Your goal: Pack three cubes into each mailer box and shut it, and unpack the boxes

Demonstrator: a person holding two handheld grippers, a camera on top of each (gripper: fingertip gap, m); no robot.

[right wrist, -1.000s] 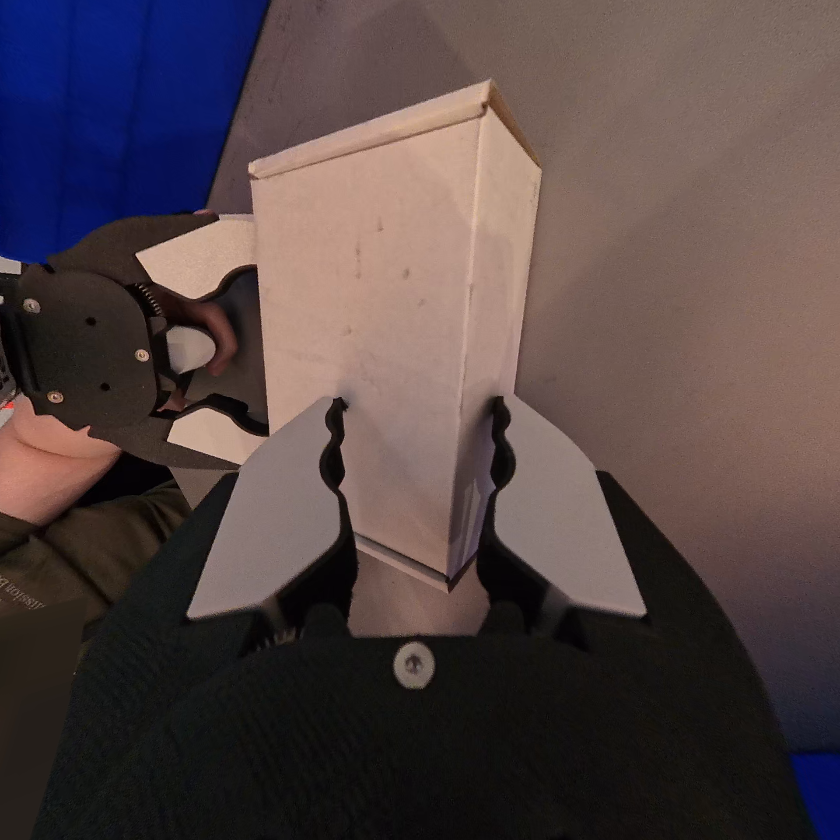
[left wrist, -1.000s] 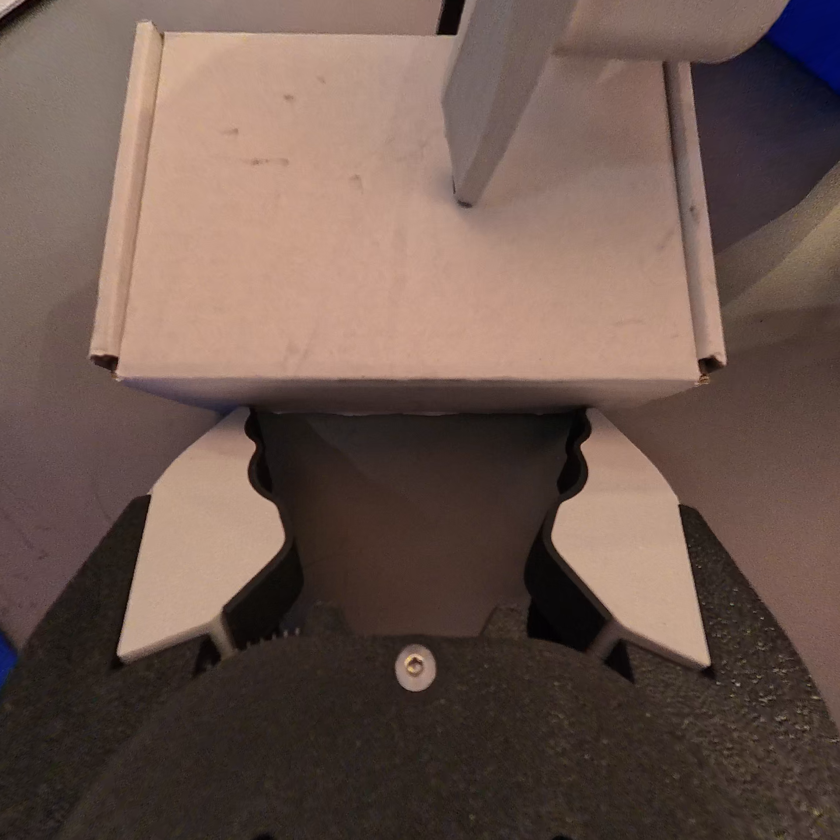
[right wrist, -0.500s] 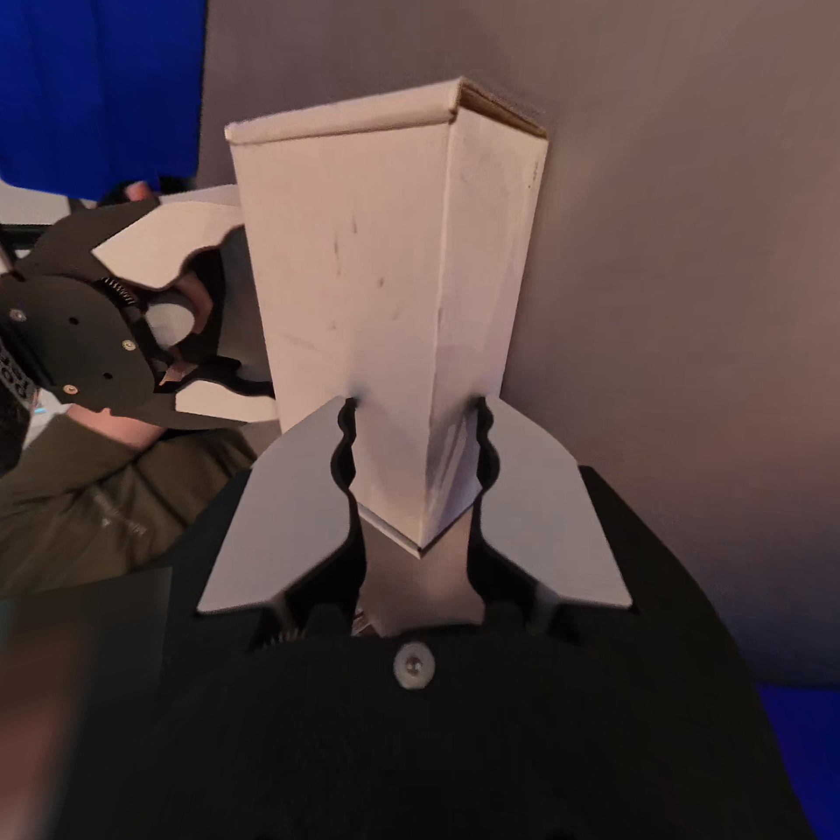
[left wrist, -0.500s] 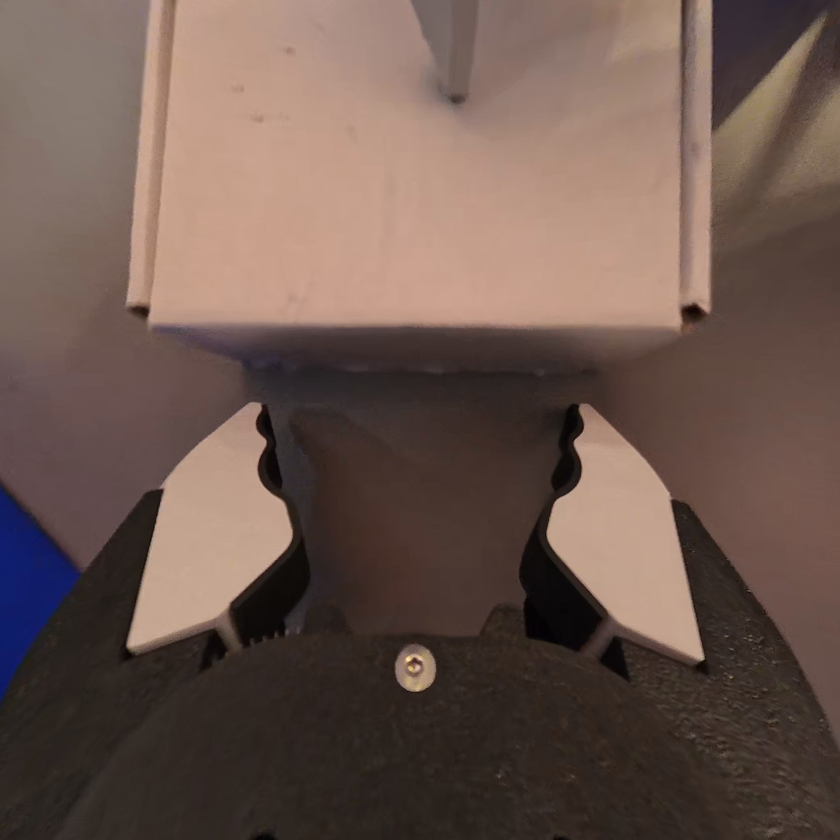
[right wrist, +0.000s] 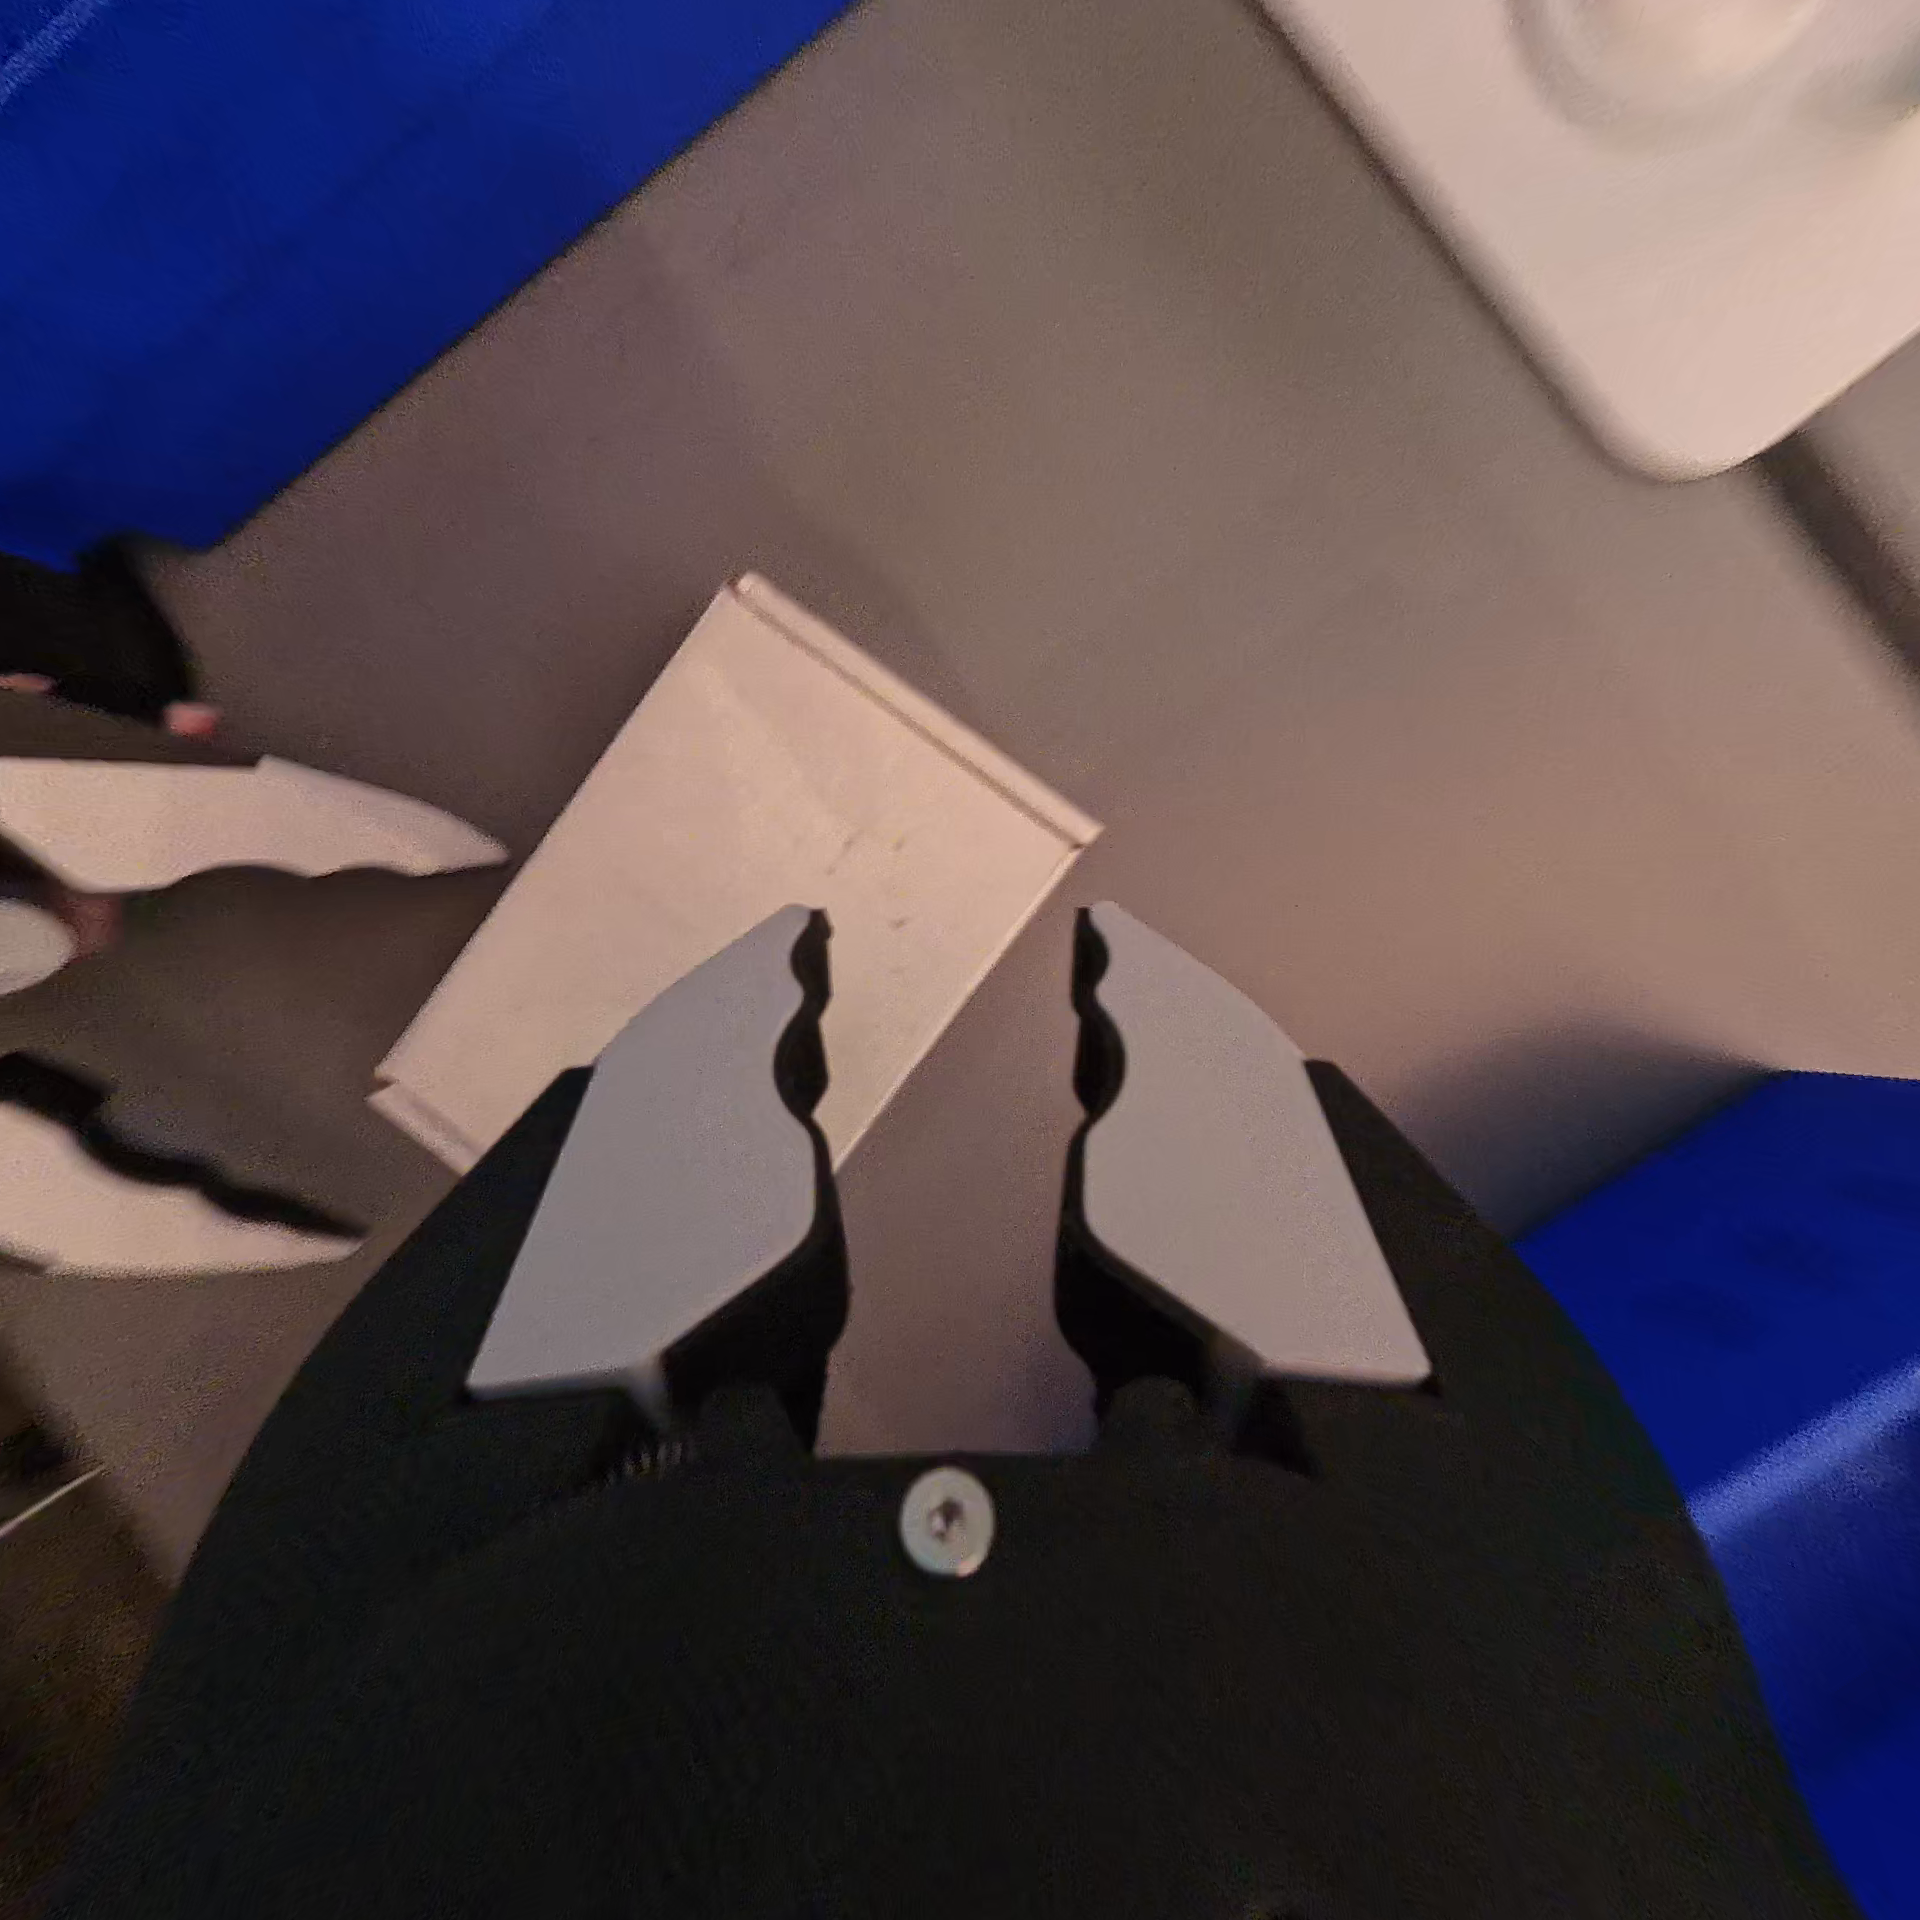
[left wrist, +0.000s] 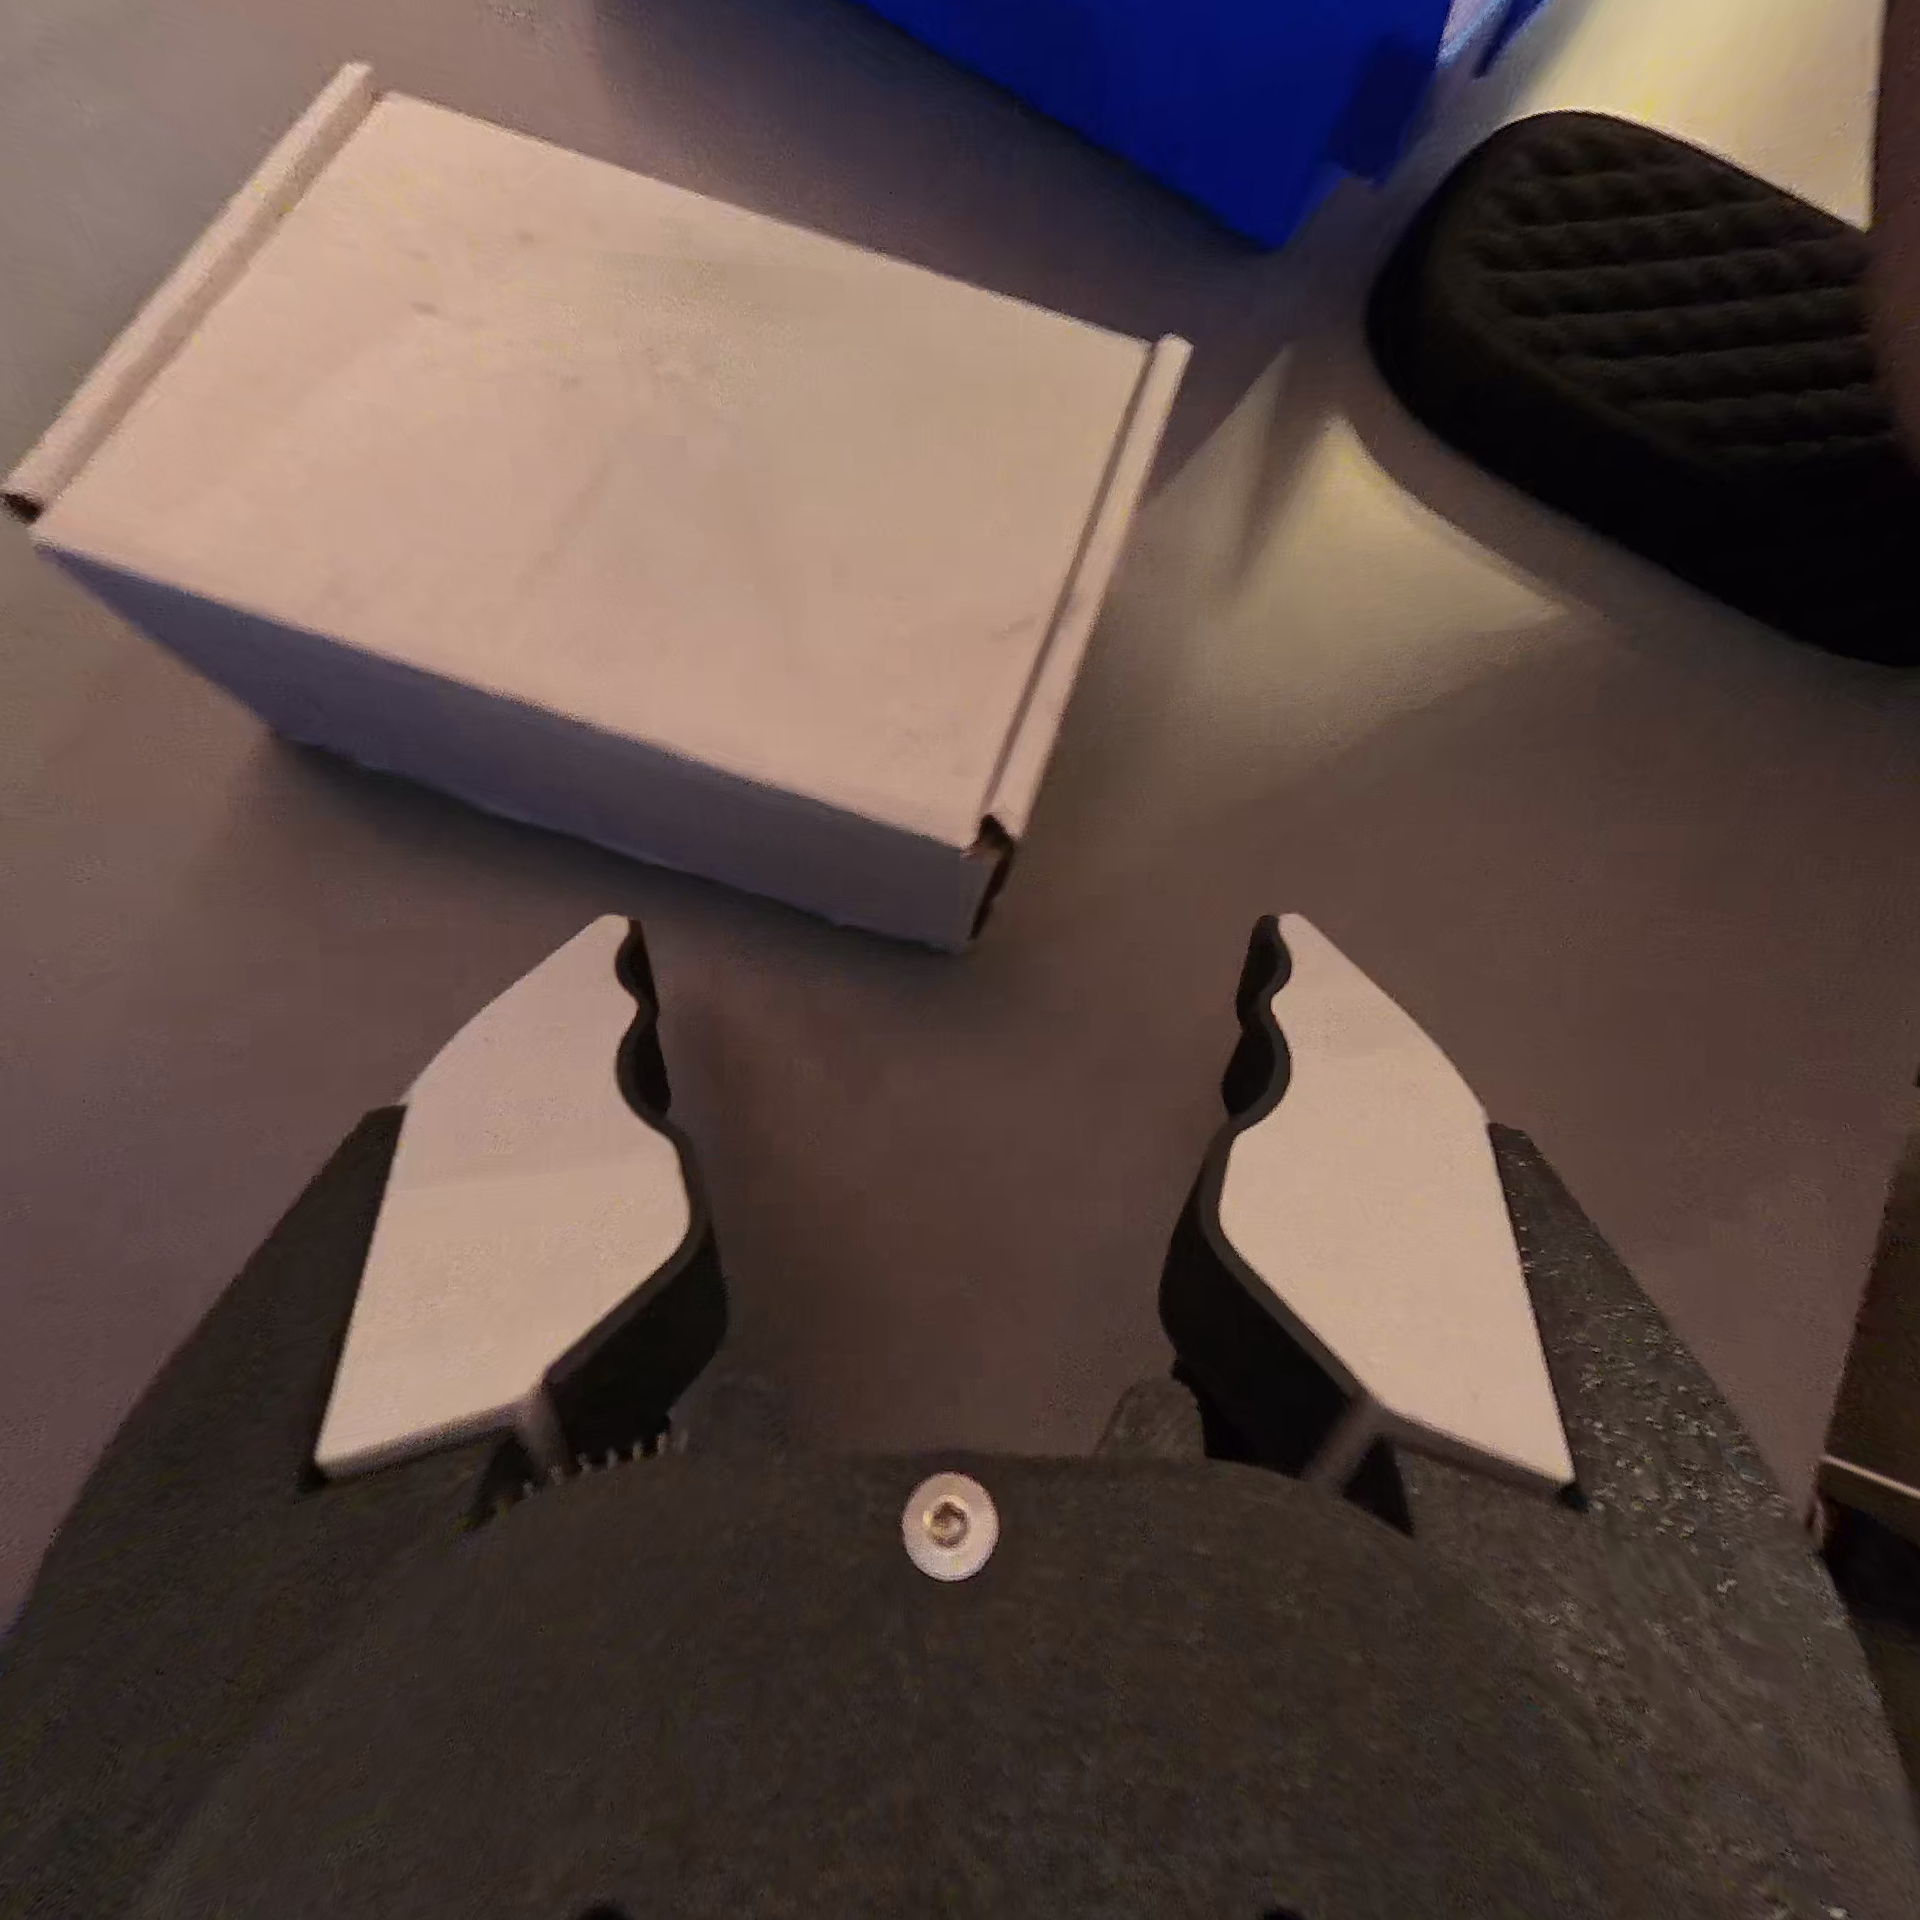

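A closed white mailer box lies flat on the grey table. It also shows in the right wrist view. My left gripper is open and empty, low over the table just in front of the box's near right corner. My right gripper is open and empty, raised above the box, with nothing between its pads. The left gripper's fingers show at the left edge of the right wrist view, beside the box. No cubes are in view.
A blue bin stands behind the box. Blue shapes show at the right and upper left of the right wrist view. The right gripper's black body is at the upper right. A white object lies at the far right.
My right gripper let go of the box, which stood upright between its pads, and rose; the box now lies flat. My left gripper backed off to the right, its jaws narrowing slightly.
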